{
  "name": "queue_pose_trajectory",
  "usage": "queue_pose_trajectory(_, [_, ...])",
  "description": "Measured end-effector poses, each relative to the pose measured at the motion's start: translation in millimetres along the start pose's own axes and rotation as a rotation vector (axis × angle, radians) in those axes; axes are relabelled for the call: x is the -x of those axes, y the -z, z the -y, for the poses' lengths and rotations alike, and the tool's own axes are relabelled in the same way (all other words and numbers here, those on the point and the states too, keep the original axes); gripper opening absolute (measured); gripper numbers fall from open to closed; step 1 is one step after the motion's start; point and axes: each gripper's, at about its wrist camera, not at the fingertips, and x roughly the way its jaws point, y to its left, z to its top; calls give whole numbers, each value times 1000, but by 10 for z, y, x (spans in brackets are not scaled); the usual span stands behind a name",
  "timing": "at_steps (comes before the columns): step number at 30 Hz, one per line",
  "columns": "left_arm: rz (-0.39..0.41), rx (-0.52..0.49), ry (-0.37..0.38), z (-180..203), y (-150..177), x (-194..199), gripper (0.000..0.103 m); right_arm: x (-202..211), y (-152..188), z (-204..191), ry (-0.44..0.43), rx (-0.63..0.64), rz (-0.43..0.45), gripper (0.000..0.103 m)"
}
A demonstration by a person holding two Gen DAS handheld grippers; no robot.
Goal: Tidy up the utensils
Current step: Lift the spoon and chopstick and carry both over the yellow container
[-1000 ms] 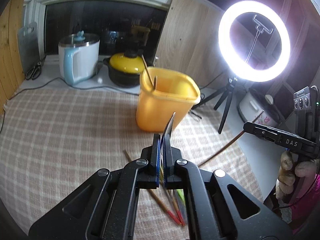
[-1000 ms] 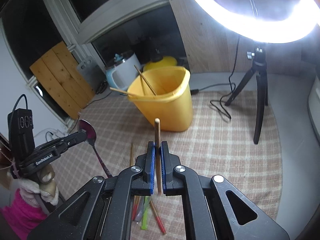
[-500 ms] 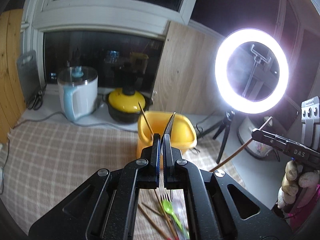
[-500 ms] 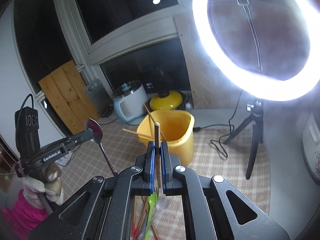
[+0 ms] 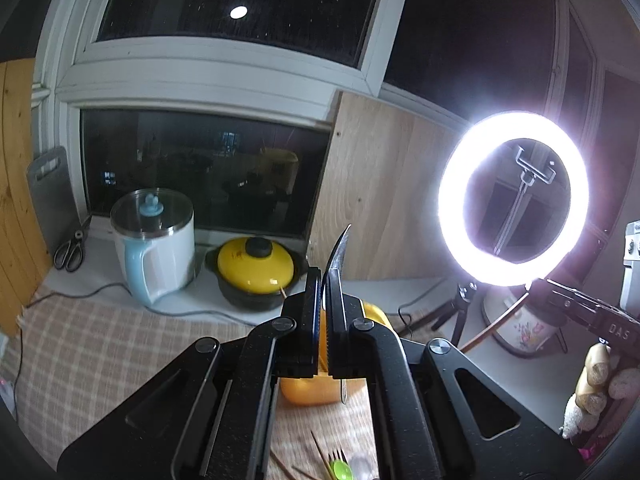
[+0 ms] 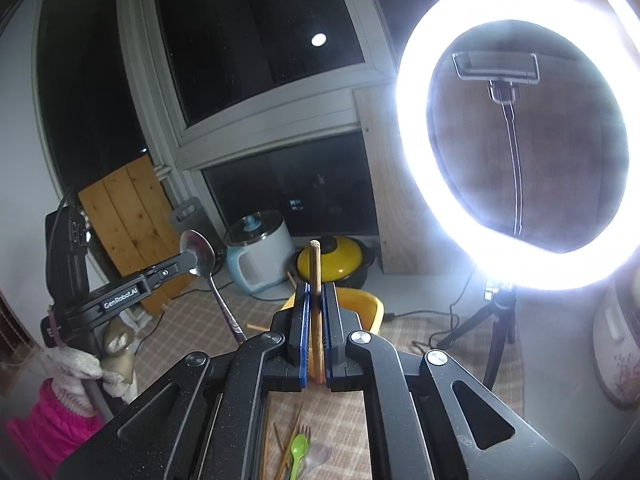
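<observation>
Transport step: left gripper (image 5: 324,280) clamps a spoon (image 5: 338,248); right gripper (image 6: 316,300) clamps a chopstick (image 6: 315,280). Next, lower both into the yellow bin (image 6: 370,306) at twelve o'clock.

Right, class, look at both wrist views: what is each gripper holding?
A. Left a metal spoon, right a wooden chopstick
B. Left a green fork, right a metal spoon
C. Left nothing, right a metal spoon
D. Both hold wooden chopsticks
A: the left gripper is shut on the metal spoon, and the right gripper clamps the wooden chopstick.
</observation>
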Motion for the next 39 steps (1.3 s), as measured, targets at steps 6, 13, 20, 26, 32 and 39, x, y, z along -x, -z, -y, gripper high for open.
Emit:
queue_pose_trajectory(6, [-1,6,-25,-117,-158,-243,0,-73,-134,-19,25,21,32,4])
queue_pose_trajectory(13, [-35,14,-42,-226,-164,-598,0,-214,-182,-4,57,32,43,4])
queue_pose_trajectory(20, [-79,17,-59,-309,-88,-850,0,-381,-176,34,84,31,34,4])
queue_pose_trajectory(26, [-107,24,-66,-365,-25,-1001,0,-581,-94,78,103,32,-4,4])
queue_pose_trajectory(32, [-125,32,-61,-374,36,-1118,0,-846,15,182,109,8,-70,4])
queue_pose_trajectory(39, [-155,28,-51,-350,120,-1266,0,-1154,150,263,102,-22,-161,4])
